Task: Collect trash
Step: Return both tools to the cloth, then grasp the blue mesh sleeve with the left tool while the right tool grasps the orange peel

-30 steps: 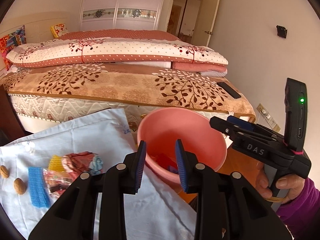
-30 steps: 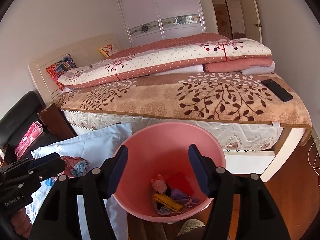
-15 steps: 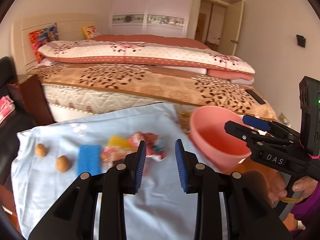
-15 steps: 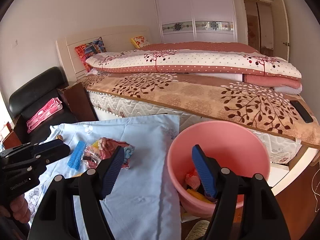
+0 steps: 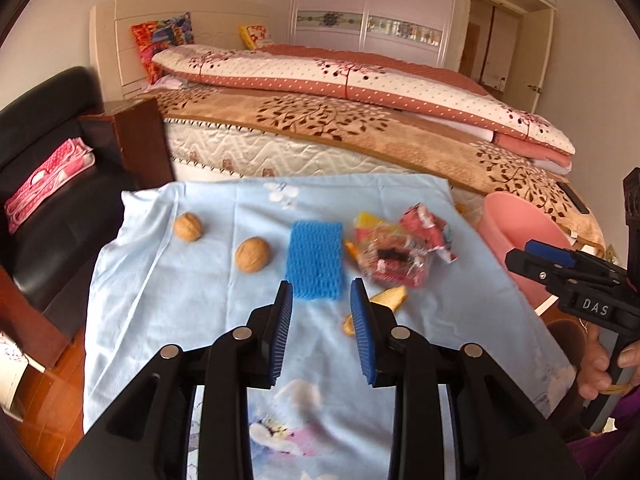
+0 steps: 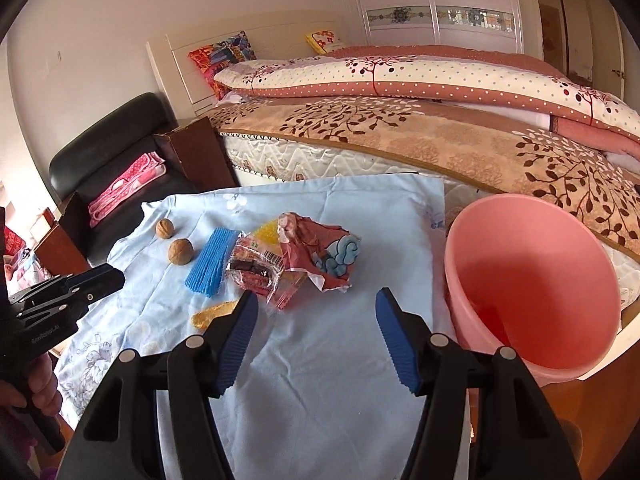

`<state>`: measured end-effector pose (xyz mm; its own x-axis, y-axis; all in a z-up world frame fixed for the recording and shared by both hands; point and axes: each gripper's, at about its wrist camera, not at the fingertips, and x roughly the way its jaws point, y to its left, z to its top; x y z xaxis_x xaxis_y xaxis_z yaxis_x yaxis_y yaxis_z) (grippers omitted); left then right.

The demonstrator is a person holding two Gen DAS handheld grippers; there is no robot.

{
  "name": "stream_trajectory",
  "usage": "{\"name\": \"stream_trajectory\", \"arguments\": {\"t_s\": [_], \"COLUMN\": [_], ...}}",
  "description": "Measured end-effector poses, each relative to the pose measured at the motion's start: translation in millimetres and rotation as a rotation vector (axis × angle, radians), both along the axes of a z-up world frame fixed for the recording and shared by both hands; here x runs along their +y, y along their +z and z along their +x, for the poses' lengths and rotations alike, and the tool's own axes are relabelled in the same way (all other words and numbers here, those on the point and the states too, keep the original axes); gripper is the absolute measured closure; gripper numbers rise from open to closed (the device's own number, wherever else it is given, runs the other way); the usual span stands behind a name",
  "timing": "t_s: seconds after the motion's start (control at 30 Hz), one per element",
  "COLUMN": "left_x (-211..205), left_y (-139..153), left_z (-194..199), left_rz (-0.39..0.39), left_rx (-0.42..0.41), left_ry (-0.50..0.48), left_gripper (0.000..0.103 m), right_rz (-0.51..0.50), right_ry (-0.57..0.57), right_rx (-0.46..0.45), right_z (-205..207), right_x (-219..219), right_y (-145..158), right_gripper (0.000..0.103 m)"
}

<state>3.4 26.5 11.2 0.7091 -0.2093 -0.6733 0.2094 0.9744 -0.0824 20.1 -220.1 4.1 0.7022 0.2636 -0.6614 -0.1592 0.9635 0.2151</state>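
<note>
Trash lies on a light blue cloth (image 5: pixel 168 300) (image 6: pixel 328 380): a blue foam net (image 5: pixel 316 259) (image 6: pixel 212 266), a clear red wrapper (image 5: pixel 390 258) (image 6: pixel 260 270), a crumpled red wrapper (image 5: pixel 430 230) (image 6: pixel 320 250), a yellow piece (image 5: pixel 366 220) (image 6: pixel 266 232) and an orange peel (image 5: pixel 386 298) (image 6: pixel 210 314). A pink bucket (image 5: pixel 520 232) (image 6: pixel 532 280) stands at the cloth's right edge. My left gripper (image 5: pixel 322 324) is open and empty, just short of the foam net. My right gripper (image 6: pixel 316 332) is open and empty, near the wrappers.
Two walnuts (image 5: pixel 252 254) (image 5: pixel 188 227) lie left of the foam net. A bed (image 5: pixel 360 128) runs behind the cloth. A black chair (image 5: pixel 44 168) with a pink towel and a brown cabinet (image 5: pixel 136 136) stand on the left. Wooden floor (image 5: pixel 44 396) shows below left.
Both grippers have swung left from over the pink bucket to over the cloth with the trash. Both stayed open and empty.
</note>
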Motion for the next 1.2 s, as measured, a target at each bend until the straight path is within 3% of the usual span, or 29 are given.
{"name": "stream_trajectory", "arguments": {"t_s": [0.3,0.7,0.9,0.97,1.03,1.2], "left_x": [-10,-21,-27,-28,-25,-12], "left_y": [-27,-73,-78,-79,-77,-68], "left_z": [27,88,88,86,85,76], "left_rz": [0.073,0.067,0.107,0.121,0.110,0.053], "left_rx": [0.043,0.196,0.137,0.125,0.120,0.119], "left_ry": [-0.023,0.019,0.032,0.026,0.026,0.027], "left_gripper": [0.073,0.073,0.073,0.091,0.097,0.099], "right_rz": [0.029,0.008,0.025,0.036,0.046,0.066], "right_ry": [0.023,0.043,0.070,0.088,0.109,0.156], "right_rx": [0.070,0.110,0.135,0.143,0.153,0.177], "right_z": [8,13,23,27,30,38], "right_x": [9,19,28,33,40,56], "right_y": [-19,-34,-40,-41,-43,-47], "right_gripper": [0.044,0.044,0.044,0.044,0.044,0.044]}}
